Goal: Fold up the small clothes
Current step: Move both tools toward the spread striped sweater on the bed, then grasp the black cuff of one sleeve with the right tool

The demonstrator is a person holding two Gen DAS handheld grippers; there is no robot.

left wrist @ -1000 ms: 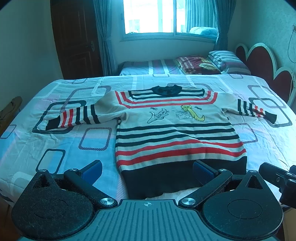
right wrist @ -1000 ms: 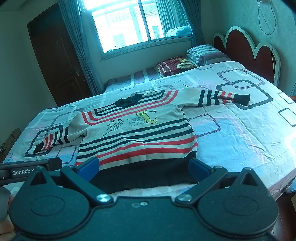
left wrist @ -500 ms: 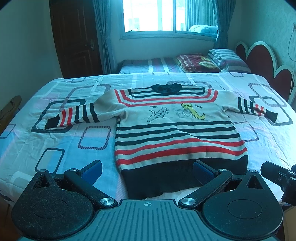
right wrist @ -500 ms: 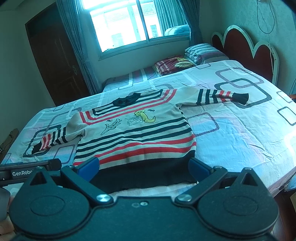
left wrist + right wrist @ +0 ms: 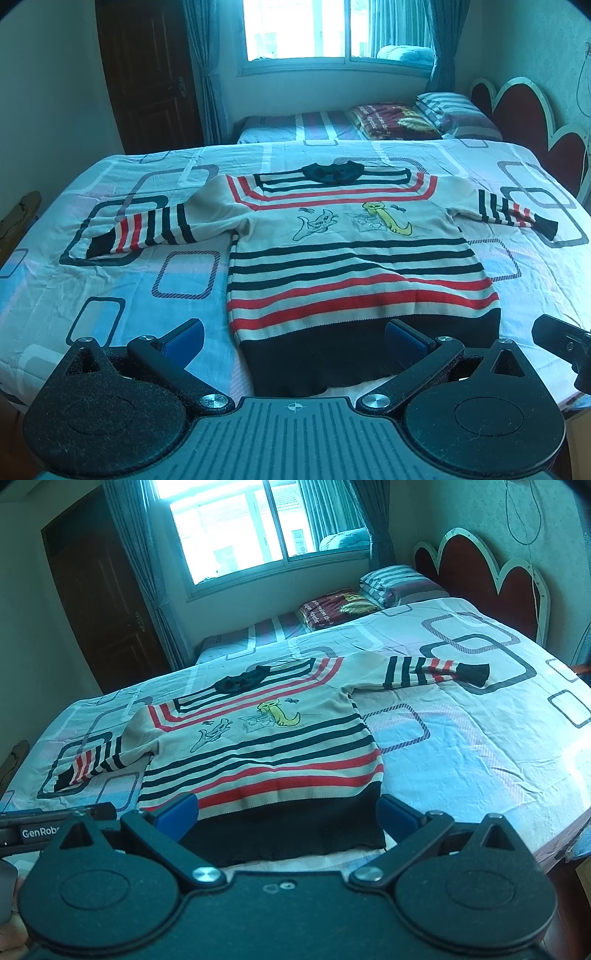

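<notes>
**Where things lie on the bed**

We see the sweater [image 5: 354, 258] spread flat on the bed [image 5: 110, 280], its hem nearest us, its collar [image 5: 332, 171] farthest. One sleeve [image 5: 147, 230] reaches left, the other [image 5: 513, 214] right. Behind the sweater lie pillows [image 5: 454, 114]; the headboard [image 5: 524, 114] stands on the right, the window [image 5: 299, 29] behind.

Bare bedsheet [image 5: 110, 280] lies open on both sides of the flat sweater [image 5: 354, 266]; pillows [image 5: 454, 114] (apparently well behind it) and the headboard [image 5: 491, 572] bound the bed's right side.
</notes>
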